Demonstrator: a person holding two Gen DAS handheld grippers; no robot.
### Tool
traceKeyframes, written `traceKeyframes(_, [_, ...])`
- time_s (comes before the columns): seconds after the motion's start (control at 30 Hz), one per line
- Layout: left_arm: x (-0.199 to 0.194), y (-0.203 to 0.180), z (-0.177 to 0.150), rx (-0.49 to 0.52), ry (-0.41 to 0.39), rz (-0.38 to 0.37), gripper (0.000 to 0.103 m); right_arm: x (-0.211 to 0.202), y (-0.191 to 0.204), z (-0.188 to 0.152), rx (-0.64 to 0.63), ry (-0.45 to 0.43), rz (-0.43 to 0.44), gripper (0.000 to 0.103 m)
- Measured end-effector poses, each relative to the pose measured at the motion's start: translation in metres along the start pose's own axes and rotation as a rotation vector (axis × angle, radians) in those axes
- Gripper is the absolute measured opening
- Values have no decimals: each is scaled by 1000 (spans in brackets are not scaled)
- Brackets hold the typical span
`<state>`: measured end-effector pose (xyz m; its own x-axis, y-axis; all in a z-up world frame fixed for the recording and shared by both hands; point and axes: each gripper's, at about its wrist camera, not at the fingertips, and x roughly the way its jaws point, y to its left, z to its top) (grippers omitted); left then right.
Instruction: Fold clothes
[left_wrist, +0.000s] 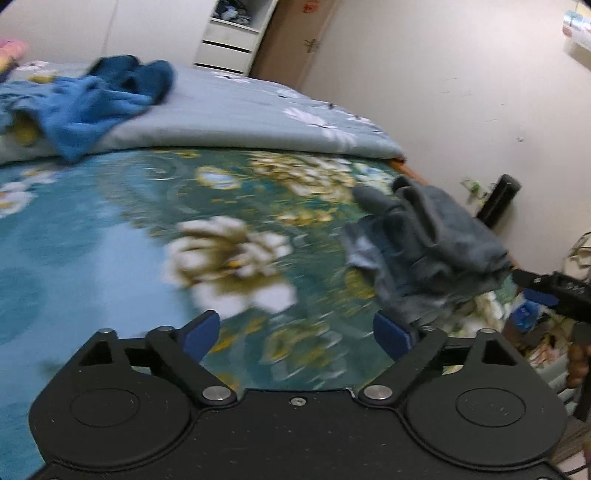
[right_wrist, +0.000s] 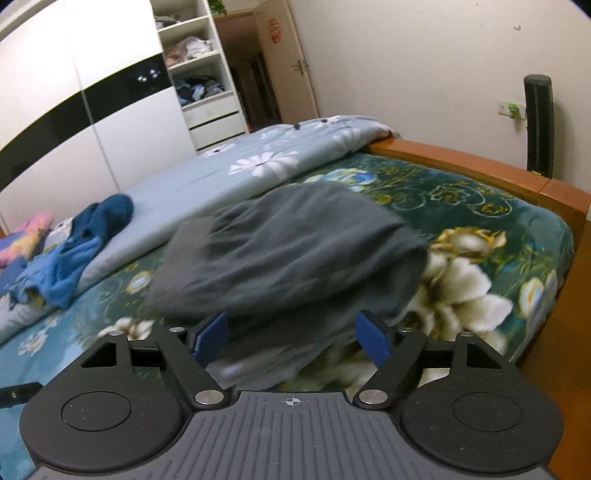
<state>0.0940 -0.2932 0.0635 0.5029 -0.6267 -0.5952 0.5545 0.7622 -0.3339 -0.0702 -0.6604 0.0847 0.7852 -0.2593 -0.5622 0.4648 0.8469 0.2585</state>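
A crumpled grey garment (left_wrist: 424, 251) lies on the green floral blanket (left_wrist: 110, 240) near the bed's right edge. My left gripper (left_wrist: 295, 336) is open over bare blanket with nothing between its blue pads (left_wrist: 201, 336). The garment's lower edge comes up beside the right pad; I cannot tell if they touch. In the right wrist view the same grey garment (right_wrist: 288, 251) is bunched just ahead of my right gripper (right_wrist: 291, 338). That gripper is open; loose cloth lies low between its pads (right_wrist: 375, 341), which do not press on it.
A heap of blue clothes (left_wrist: 99, 99) (right_wrist: 85, 240) sits farther back on the pale daisy quilt (left_wrist: 240, 110) (right_wrist: 221, 173). The wooden bed frame (right_wrist: 480, 166) borders the right side, with a black upright object (right_wrist: 539, 122) by the wall. A wardrobe (right_wrist: 74, 110) and shelves (right_wrist: 195, 74) stand behind.
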Motion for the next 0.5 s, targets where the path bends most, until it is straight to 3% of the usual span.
traceKeyframes(0.13, [-36, 32, -8, -36, -13, 78, 95, -17, 41, -21, 17, -3, -9, 89])
traceKeyframes(0.27, [-69, 55, -12, -71, -39, 127, 97, -28, 81, -44, 38, 20, 36, 90])
traceKeyframes(0.5, [-117, 78, -28, -41, -72, 233, 99, -51, 147, -80, 47, 33, 116, 99])
